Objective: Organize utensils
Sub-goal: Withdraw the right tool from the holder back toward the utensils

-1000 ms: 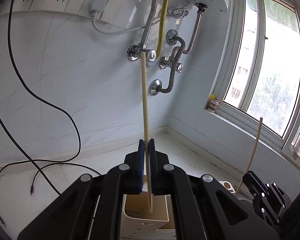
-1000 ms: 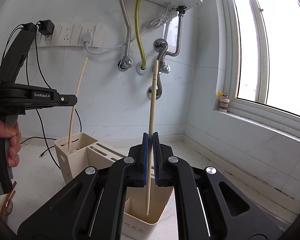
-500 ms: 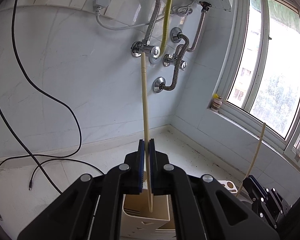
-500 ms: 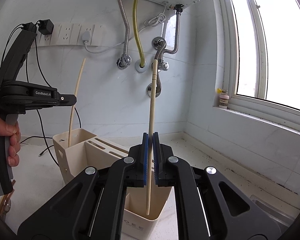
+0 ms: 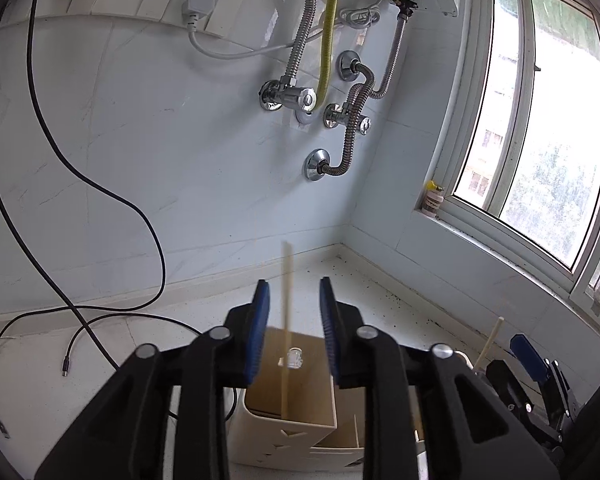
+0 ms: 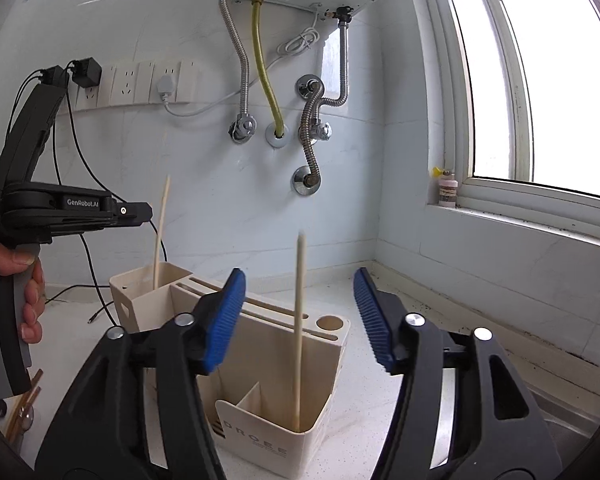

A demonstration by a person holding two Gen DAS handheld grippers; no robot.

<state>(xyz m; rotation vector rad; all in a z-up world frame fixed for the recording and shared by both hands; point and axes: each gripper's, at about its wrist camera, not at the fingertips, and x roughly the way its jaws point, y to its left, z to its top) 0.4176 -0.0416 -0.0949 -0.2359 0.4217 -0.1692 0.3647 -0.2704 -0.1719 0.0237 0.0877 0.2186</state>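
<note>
Right wrist view: right hand-held gripper [image 6: 300, 316] spread, jaws just opened, clear of pale slim wooden chopstick [image 6: 299, 332] standing in cream plastic utensil holder [image 6: 324, 364].
Left hand-held gripper [image 5: 290, 320]: likewise just spread around its blurred chopstick [image 5: 287, 320].
Handling: light, stiff, smooth; pinch mid-shaft above the holder.

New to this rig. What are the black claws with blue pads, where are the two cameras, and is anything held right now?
There is no robot arm: a person holds a two-finger gripper in each hand, and each has a fisheye camera looking forward along its fingers. One picture comes from the left gripper, the other from the right gripper. The right view also shows the left gripper from the side, with the person's hand on its handle.

On the white counter stands a cream utensil holder with several compartments.

Both sets of jaws have just been opening and stand apart, so nothing is gripped. A pale chopstick stands free between each pair of pads: the left chopstick in one end compartment, the right chopstick in the compartment at the other end.

Sockets, hoses and a window are background.
</note>
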